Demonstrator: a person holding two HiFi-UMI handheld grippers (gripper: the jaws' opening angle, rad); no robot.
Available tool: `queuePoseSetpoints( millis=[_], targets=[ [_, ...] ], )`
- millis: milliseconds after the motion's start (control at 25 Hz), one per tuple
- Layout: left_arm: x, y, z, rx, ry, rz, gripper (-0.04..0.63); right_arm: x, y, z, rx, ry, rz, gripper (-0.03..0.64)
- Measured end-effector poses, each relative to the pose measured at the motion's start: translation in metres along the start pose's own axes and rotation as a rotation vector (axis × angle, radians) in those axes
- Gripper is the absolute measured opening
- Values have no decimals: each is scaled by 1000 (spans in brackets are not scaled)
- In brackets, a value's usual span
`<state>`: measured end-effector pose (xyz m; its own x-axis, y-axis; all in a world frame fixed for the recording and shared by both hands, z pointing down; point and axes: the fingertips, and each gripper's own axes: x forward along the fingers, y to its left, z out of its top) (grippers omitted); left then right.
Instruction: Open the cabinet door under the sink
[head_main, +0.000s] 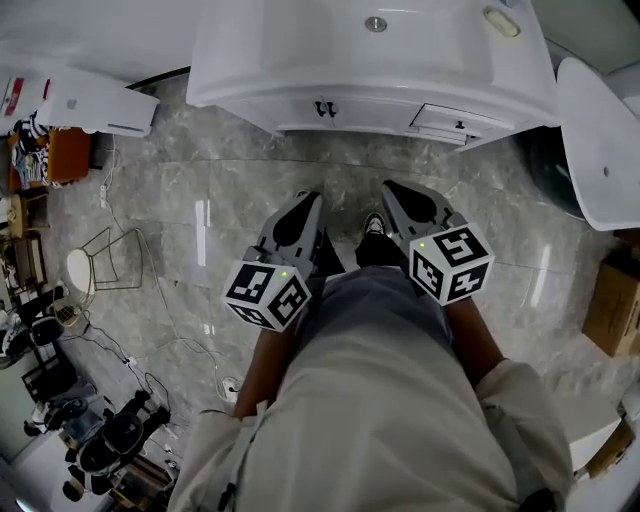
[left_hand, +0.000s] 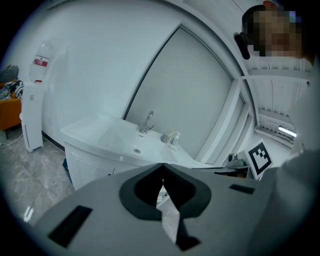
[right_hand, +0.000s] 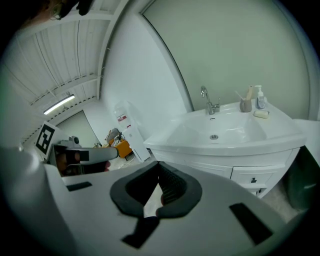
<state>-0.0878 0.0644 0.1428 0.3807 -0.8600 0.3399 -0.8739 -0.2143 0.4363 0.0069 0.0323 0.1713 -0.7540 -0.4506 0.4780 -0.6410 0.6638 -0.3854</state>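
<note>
While left hand-held gripper and right hand-held gripper hang clenched, marble floor meets the cabinet.

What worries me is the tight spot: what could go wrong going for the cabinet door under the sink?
The door handles are small, and the left gripper and right gripper both have jaws together; opening late could slip off them. The drawer beside has a similar knob, easy to grab by mistake. The shoe stands near; the cabinet door might hit it.
</note>
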Motion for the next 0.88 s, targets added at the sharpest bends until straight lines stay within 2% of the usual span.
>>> queuePoseSetpoints(
  millis=[120,240,520,680,880],
  targets=[
    [13,7,9,22,20,-54,0,15,-2,10,-7,-5,-34,11],
    [22,30,16,63,57,-55,-2,40,5,18,2,-26,-51,11],
    [35,74,34,74,89,-91,-2,85,18,28,37,-25,-121,11],
    [35,102,52,78,56,-101,-2,109,23,28,55,-19,-157,11],
    [42,132,57,86,102,-138,-2,135,22,30,86,-22,-213,12]
  ],
)
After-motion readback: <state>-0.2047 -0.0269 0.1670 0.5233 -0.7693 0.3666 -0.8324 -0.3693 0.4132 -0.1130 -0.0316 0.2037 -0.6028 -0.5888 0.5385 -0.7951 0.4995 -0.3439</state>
